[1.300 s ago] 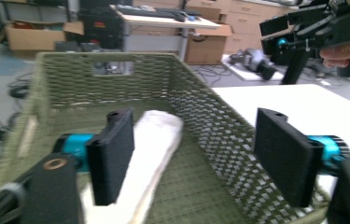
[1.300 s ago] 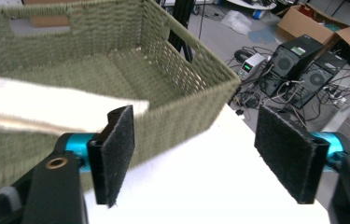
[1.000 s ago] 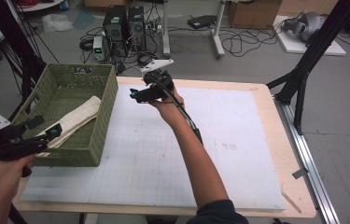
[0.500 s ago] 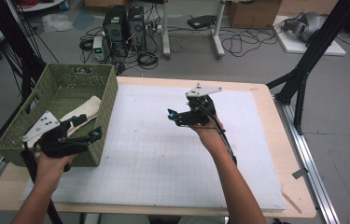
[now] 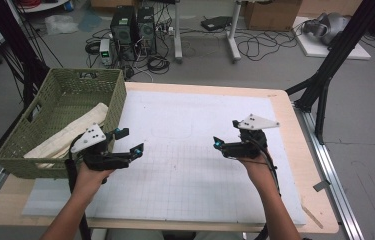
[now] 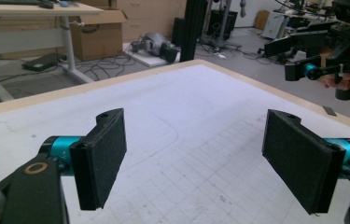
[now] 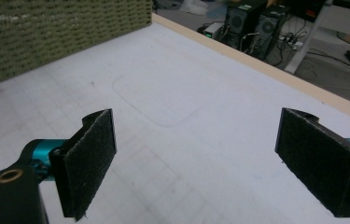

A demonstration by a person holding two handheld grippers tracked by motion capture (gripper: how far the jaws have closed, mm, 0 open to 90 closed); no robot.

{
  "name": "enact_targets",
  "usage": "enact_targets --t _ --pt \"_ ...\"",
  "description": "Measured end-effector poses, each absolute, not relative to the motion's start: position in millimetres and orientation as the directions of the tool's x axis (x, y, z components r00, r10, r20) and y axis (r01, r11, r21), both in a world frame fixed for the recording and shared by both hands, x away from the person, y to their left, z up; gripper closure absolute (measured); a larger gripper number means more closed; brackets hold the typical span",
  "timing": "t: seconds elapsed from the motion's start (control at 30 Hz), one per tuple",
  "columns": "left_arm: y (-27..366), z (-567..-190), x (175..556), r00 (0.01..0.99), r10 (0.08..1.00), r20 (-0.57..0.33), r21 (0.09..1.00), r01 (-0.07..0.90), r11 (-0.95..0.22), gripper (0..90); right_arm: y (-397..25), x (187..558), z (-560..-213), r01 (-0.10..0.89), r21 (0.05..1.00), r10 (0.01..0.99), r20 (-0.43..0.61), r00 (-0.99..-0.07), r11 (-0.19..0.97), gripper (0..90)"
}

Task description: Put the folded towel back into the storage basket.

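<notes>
Left tool [image 5: 129,141], jaws apart, beside basket [image 5: 50,97] holding cloth [image 5: 67,135].

The surface [image 5: 295,200] is pale wood at its edges, smooth and matt. A white mat [image 5: 185,150] lies on it, matt like paper or thin plastic, printed with a faint grid and lightly scuffed. The basket [image 5: 40,120] is woven in olive-green strands, ribbed and rough. The cloth [image 5: 65,137] in it is cream fabric, soft and dull. The left gripper [image 6: 196,163] and right gripper [image 7: 200,163] have fingers [image 6: 105,154] faced with black, coarse, felt-like pads, on glossy turquoise metal mounts and matt black plastic bodies.
</notes>
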State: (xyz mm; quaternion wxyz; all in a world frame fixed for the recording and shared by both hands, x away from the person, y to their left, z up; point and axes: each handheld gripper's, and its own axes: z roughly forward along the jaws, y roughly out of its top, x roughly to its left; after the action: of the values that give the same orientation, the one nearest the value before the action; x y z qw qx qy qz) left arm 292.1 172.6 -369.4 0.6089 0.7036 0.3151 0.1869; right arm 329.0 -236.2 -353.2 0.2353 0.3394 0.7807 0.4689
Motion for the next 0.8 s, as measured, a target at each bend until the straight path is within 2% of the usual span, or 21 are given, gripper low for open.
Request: enact_targets --t 0.4,0.8 --pt "152.0 -398.0 297.8 0.744 0.658 -0.116 0.964 0.245 -0.108 22.9 -276.0 285.2 -388.2 0.316 0.904 0.801 -0.046 -0.597 0.288 11.6" --pt "153.6 -406.3 294.9 0.737 0.665 -0.116 0.962 0.251 -0.109 22.8 -277.8 273.0 -398.7 0.323 0.901 0.819 -0.057 -0.572 0.289 11.4"
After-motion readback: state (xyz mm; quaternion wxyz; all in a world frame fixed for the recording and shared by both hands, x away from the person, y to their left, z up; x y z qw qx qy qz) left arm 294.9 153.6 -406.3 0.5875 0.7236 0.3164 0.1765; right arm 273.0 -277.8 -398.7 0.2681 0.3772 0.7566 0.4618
